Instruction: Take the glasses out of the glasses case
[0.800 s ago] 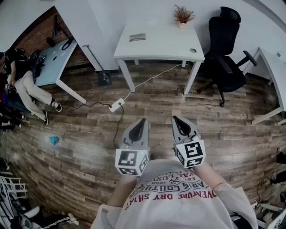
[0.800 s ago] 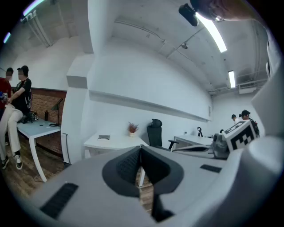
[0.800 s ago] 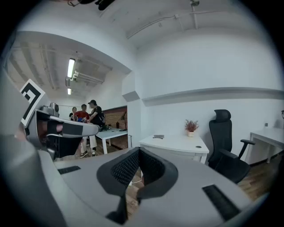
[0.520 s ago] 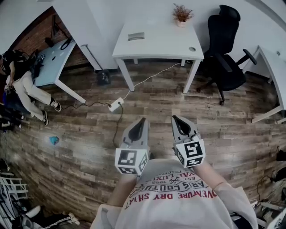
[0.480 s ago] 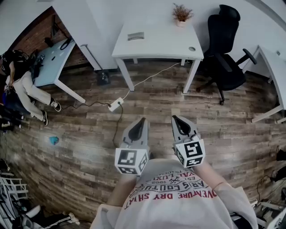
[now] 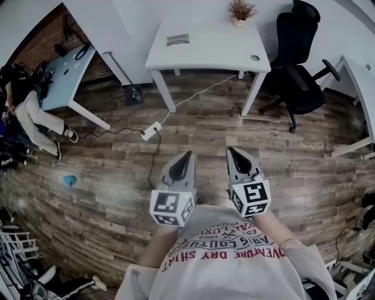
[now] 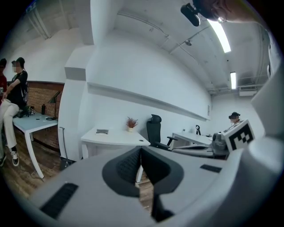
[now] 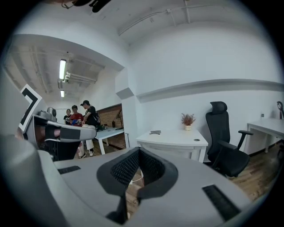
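I hold left gripper (image 6: 187, 154) and right gripper (image 6: 230, 150) side by side, well short of white table (image 6: 214, 50). Left jaws pressed together, nothing between. Right jaws together, empty too. Glasses case (image 6: 177, 40) (small grey flat shape) lies on table's left part, apart from potted plant (image 6: 241, 12) at table's back edge.

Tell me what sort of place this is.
Probably an office or shared workroom. It has a white desk with a black swivel chair beside it, and another desk by a brick wall.
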A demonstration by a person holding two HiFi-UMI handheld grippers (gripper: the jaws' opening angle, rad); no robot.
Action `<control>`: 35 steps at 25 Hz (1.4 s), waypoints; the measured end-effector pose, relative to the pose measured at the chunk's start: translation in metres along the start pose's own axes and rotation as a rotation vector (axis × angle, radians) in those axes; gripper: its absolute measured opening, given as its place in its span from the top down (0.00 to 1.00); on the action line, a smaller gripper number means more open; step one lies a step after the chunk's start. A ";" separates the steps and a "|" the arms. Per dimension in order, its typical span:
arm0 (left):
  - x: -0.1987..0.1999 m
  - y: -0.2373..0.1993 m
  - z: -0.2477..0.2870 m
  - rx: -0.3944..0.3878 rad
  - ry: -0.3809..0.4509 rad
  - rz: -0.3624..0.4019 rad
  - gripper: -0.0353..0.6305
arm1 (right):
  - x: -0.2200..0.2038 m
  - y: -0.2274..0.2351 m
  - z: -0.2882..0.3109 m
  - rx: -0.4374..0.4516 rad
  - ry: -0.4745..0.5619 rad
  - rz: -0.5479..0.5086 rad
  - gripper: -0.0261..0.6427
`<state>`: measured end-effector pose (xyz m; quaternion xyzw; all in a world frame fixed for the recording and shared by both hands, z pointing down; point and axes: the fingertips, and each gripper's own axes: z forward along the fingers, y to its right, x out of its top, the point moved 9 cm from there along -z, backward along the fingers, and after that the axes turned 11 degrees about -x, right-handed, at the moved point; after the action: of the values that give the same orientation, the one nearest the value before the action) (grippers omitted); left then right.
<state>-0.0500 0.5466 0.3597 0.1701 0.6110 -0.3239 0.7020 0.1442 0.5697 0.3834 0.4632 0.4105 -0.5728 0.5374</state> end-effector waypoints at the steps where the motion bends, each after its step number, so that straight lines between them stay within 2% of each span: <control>1: -0.001 -0.008 0.003 0.000 -0.002 -0.001 0.94 | 0.000 -0.002 0.007 -0.005 -0.004 0.002 0.94; 8: 0.020 -0.088 0.035 -0.019 0.006 -0.007 0.94 | 0.018 -0.015 0.083 -0.053 -0.013 0.009 0.94; 16: 0.061 -0.220 0.068 -0.036 0.014 -0.005 0.94 | 0.055 -0.060 0.199 -0.096 -0.019 0.017 0.94; 24: 0.084 -0.335 0.093 -0.038 0.014 -0.025 0.94 | 0.078 -0.096 0.301 -0.125 -0.034 0.035 0.94; 30: 0.077 -0.374 0.117 -0.043 -0.003 -0.085 0.94 | 0.079 -0.100 0.346 -0.118 -0.078 0.029 0.94; 35: 0.077 -0.393 0.146 -0.035 -0.014 -0.099 0.94 | 0.083 -0.086 0.386 -0.104 -0.091 0.030 0.94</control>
<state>-0.1978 0.1468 0.3753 0.1250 0.6194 -0.3486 0.6922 0.0244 0.1838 0.3907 0.4142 0.4079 -0.5631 0.5873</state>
